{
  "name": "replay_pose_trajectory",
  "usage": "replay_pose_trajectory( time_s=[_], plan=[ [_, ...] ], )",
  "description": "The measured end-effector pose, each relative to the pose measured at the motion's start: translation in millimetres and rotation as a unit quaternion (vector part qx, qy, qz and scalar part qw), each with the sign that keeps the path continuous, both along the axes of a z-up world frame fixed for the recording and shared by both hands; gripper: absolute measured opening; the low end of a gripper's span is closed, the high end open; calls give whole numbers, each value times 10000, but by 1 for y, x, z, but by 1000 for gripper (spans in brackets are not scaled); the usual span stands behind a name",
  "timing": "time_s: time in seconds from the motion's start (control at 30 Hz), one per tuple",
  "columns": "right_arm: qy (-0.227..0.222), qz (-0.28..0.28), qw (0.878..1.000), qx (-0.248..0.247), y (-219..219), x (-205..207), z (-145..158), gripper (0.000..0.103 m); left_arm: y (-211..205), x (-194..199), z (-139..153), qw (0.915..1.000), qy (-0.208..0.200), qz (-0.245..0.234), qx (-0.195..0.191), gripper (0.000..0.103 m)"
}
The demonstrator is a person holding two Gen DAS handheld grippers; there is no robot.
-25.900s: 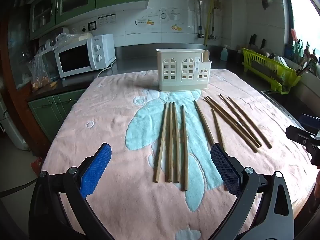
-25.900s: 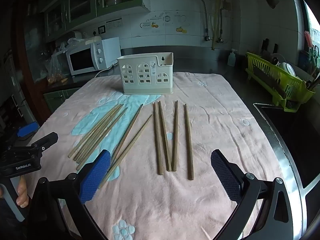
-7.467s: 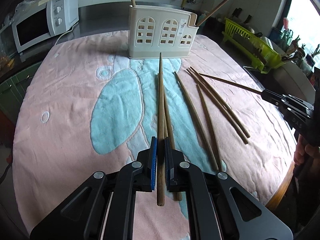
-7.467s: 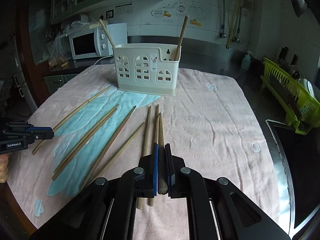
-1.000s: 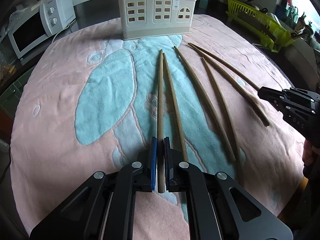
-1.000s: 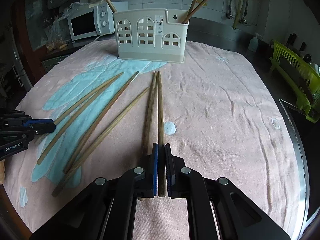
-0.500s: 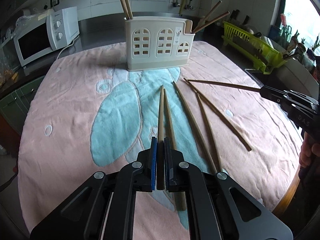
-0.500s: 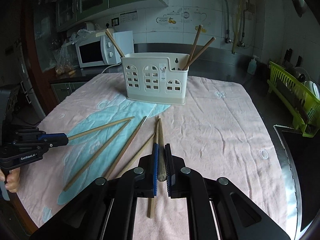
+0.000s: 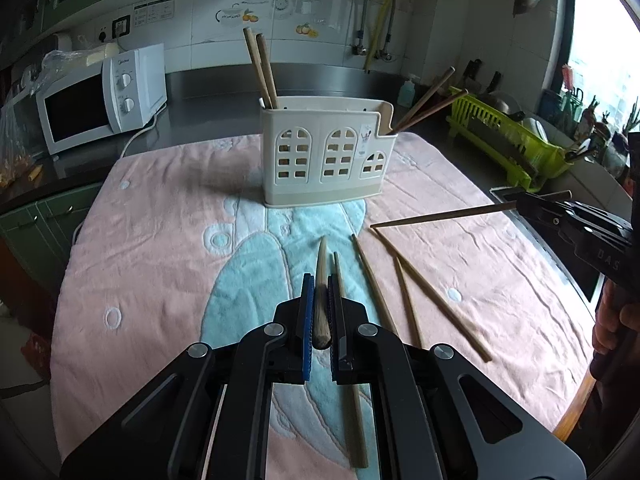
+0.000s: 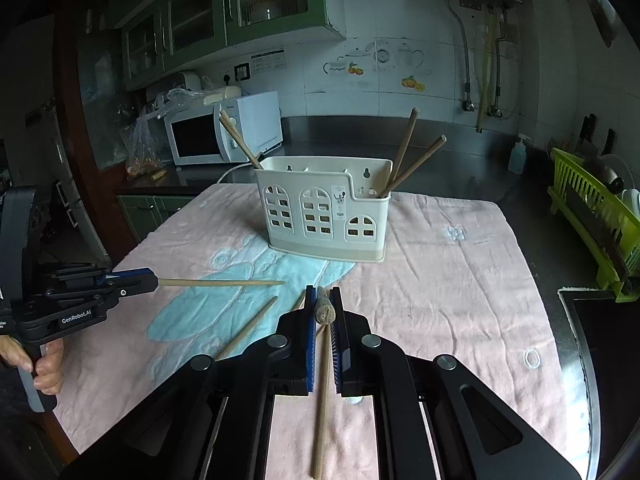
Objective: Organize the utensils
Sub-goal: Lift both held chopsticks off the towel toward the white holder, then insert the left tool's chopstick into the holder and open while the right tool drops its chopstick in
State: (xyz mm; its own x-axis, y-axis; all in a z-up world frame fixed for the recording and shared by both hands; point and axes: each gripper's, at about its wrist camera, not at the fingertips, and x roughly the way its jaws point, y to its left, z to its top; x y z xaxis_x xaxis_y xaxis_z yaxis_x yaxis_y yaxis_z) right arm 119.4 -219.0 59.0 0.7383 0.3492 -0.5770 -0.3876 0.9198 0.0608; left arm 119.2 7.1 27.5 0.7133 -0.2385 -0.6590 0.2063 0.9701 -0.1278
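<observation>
A cream utensil holder [image 9: 327, 157] [image 10: 326, 210] stands at the back of the pink towel. Two chopsticks lean in its left end [image 9: 261, 70] and two in its right end [image 9: 426, 100]. My left gripper [image 9: 319, 280] is shut on a wooden chopstick [image 9: 320, 284] and holds it above the towel, pointing at the holder. My right gripper [image 10: 322, 294] is shut on another chopstick [image 10: 323, 309], also lifted; it shows in the left wrist view [image 9: 448, 216]. Several loose chopsticks [image 9: 424, 292] lie on the towel.
A white microwave [image 9: 100, 98] sits at the back left on the dark counter. A green dish rack [image 9: 516, 140] stands at the right. The towel [image 10: 460, 280] covers the table; a sink edge [image 10: 592, 344] lies to its right.
Both grippers have lifted their chopsticks off the towel and raised them, tips now pointing toward the holder. The view has tilted up from the towel.
</observation>
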Motion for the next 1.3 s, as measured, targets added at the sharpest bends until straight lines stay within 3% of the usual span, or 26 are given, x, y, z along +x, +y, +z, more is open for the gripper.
replay_pose_trajectory(
  time_s=[0.47, 0.9, 1.1, 1.3],
  plan=[
    [-284, 297, 9989, -247, -2, 23, 64, 6, -5, 31, 55, 9995, -277, -180, -4, 5],
    [-520, 376, 9955, -694, -4, 63, 134, 6, -11, 64, 150, 9934, -1122, -133, 189, 5],
    [-359, 370, 9936, -1001, 7, 95, 142, 6, -12, 96, 175, 9907, -1297, 154, 392, 5],
    [14, 413, 9912, -1259, 15, 126, 128, 6, -8, 137, 166, 9937, -980, 310, 455, 5]
  ],
)
